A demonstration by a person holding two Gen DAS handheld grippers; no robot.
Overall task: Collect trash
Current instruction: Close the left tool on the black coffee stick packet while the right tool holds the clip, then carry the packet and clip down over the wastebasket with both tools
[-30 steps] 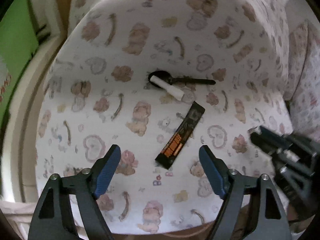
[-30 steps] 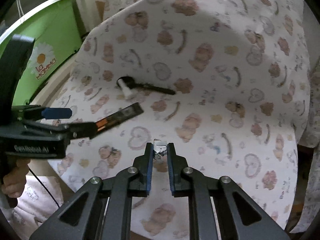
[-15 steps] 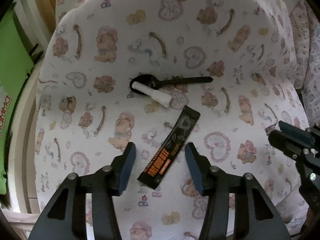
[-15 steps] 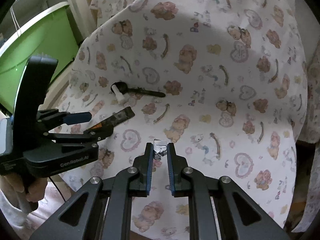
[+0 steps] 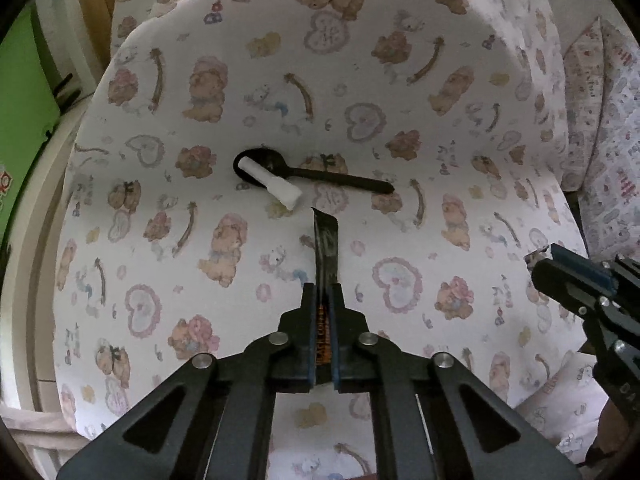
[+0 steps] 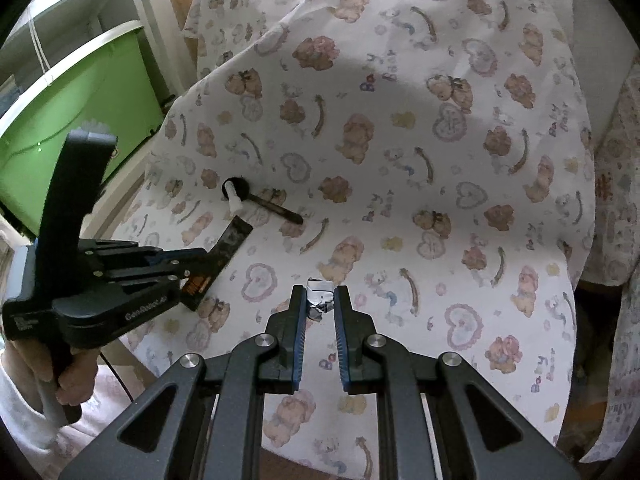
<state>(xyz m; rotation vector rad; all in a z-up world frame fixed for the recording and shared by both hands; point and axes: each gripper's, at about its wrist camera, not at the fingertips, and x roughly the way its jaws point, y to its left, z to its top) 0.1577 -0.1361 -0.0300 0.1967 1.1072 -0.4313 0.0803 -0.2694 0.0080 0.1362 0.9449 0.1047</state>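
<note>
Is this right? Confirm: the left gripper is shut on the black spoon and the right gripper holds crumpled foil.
Not quite. The left gripper is shut on the black sachet, as the left wrist view shows; the black spoon lies on the cloth. The right gripper does hold crumpled foil.

— What sort of place is this?
— A home, likely a child's room. The cloth [image 6: 400, 168] over the table is printed with teddy bears and hearts.
— Anything else?
— A green plastic bin [image 6: 72, 112] with a daisy stands beside it, more of the same printed fabric [image 5: 608, 128] lies at the right, and a black spoon [image 5: 312, 172] rests on the cloth.
</note>
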